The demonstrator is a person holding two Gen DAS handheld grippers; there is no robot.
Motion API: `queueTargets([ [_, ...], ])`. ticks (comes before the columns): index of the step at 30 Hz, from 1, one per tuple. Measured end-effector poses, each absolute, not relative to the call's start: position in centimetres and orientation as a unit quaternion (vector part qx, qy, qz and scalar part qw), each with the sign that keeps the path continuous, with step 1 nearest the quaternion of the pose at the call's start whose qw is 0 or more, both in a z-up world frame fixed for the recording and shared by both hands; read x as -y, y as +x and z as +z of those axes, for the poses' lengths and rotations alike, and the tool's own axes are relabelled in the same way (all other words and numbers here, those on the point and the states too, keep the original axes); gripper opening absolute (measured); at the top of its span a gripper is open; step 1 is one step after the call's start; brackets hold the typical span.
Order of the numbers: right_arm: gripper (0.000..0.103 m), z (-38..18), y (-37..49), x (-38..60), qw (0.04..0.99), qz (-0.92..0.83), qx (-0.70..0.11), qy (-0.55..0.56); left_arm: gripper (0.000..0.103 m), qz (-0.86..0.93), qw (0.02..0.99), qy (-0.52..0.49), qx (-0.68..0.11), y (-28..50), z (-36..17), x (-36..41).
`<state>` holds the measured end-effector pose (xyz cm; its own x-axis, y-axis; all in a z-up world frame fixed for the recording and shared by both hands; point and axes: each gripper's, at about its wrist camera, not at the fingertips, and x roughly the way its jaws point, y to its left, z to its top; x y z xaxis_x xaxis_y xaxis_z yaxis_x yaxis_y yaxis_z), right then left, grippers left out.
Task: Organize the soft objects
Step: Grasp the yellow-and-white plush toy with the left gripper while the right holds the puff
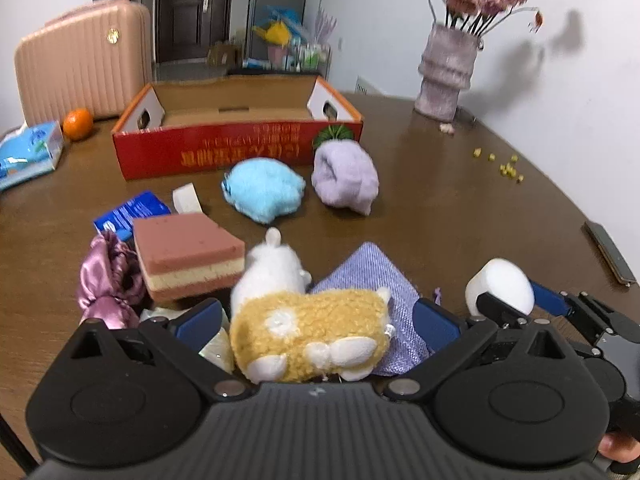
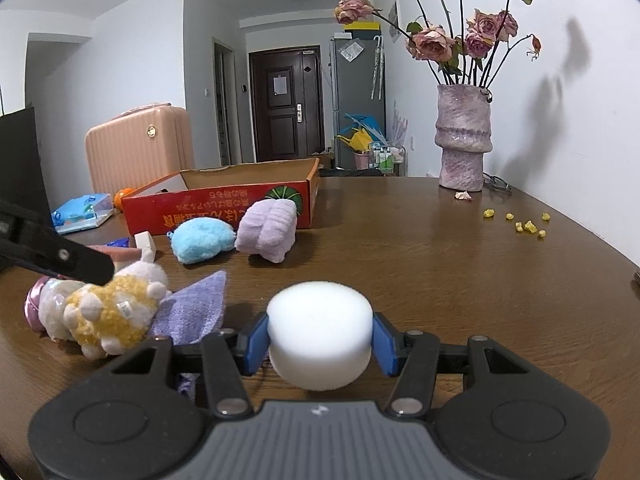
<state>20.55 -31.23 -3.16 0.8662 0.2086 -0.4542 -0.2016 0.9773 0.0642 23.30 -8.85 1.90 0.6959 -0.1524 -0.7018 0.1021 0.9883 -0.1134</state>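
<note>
Judging from how things lie, the sorting has barely begun: the red cardboard box (image 1: 224, 148) at the far side of the bench (image 1: 460, 208) looks empty inside, as far as both views show, and every soft thing is outside it. Just in front of the box sit a blue fluffy cloth (image 1: 262, 190) and a rolled lilac towel (image 1: 346, 180), the towel touching the box wall. Nearer lie a layered pink sponge (image 1: 188, 254), a purple woven cloth (image 1: 384, 276) and a satin scrunchie (image 1: 108, 276). The left gripper (image 1: 316, 320) has its fingers spread on either side of a yellow-and-white plush toy (image 1: 308, 332); whether they press it yet I cannot tell. The right gripper (image 2: 320, 338) has its fingers pinching a white foam puff (image 2: 320, 336), raised off the bench. So one piece is in hand, a second is about to be, and about five more wait.
</note>
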Motion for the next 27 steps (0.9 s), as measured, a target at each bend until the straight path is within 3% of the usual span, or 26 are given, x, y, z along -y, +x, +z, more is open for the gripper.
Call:
queueTargets([
  [20,0.053,-2.3,22.1,31.7,0.964,0.109,-0.244,-0.005,0.103,-0.047,0.905,-0.035,-0.421,25.1,-1.5,9.4],
  [27,0.053,-2.0,21.9,31.4,0.963,0.112,-0.243,-0.011,0.092,-0.044,0.914,-0.01,-0.402,24.5,-1.4,10.2],
])
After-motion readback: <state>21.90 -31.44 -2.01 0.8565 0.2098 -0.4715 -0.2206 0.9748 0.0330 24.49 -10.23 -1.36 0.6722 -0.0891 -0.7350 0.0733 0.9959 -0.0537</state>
